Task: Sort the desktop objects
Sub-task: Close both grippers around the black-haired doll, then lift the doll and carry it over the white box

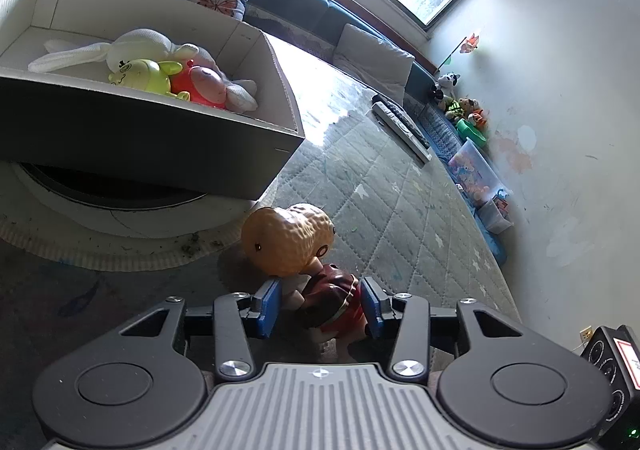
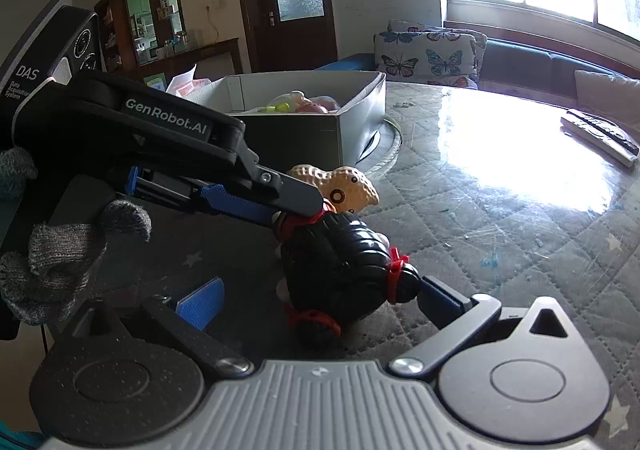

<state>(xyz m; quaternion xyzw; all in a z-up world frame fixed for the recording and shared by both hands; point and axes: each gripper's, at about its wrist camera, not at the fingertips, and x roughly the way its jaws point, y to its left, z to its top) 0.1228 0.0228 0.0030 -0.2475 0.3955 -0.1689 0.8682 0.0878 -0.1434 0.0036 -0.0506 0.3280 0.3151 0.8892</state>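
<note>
A peanut-headed toy figure with a dark red, ribbed body sits low and centre in both views on a quilted, glass-topped counter. In the upper left of the left wrist view, a grey cardboard box already holds a white plush rabbit, a yellow-green toy and a red toy.

The likely risk is a botched handover. Both tongs crowd the same small toy, so the figure may tip or roll on the smooth surface if one side lets go before the other has a firm hold. Its rounded, ribbed body could also slip out of a shallow pinch.

The left tongs stand fairly wide, their blue pads on either side of the toy's body with small gaps showing, so they appear not to press it. The right tongs are spread wide around the toy from the other side; the right pad seems to meet a red-tied limb, while the left pad stands clear. A hand in a grey knitted glove appears at the left edge of the right wrist view.
</note>
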